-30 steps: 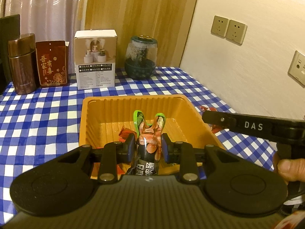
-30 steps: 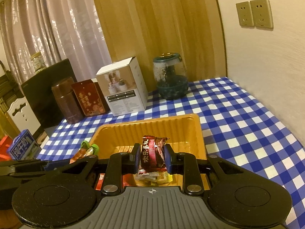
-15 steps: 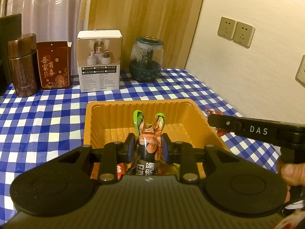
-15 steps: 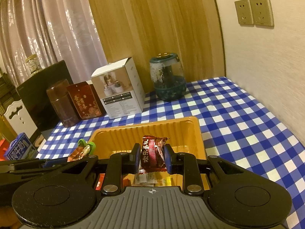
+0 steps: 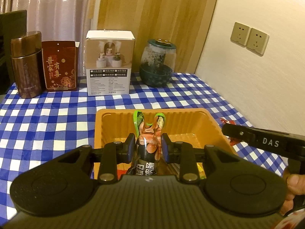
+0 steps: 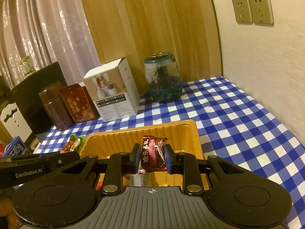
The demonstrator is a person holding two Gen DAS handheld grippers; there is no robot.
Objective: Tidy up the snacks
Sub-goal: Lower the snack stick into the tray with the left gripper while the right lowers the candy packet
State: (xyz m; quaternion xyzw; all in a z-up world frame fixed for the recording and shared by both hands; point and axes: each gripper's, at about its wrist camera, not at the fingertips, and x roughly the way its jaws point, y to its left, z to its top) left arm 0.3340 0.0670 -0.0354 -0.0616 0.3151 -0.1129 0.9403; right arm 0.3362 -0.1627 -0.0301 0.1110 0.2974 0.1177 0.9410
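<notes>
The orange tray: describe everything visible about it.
The orange tray is a rectangular, glossy dish that looks like thin moulded plastic, with ribbed walls and rounded corners. It sits flat on the blue checked tablecloth, in front of the white box. Both claws hold snacks above it; a few wrappers lie at its near end, mostly hidden.

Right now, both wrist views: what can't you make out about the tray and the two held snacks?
- Near half of the orange tray: left wrist view, hidden by the left gripper; only scraps of wrappers show.
- Lower end of the sausage pack: left wrist view, behind the gripper body.
- Tray floor under the red candy: right wrist view, covered by the right gripper.
- Red wrapper right of the tray: partly hidden by the other gripper.
</notes>
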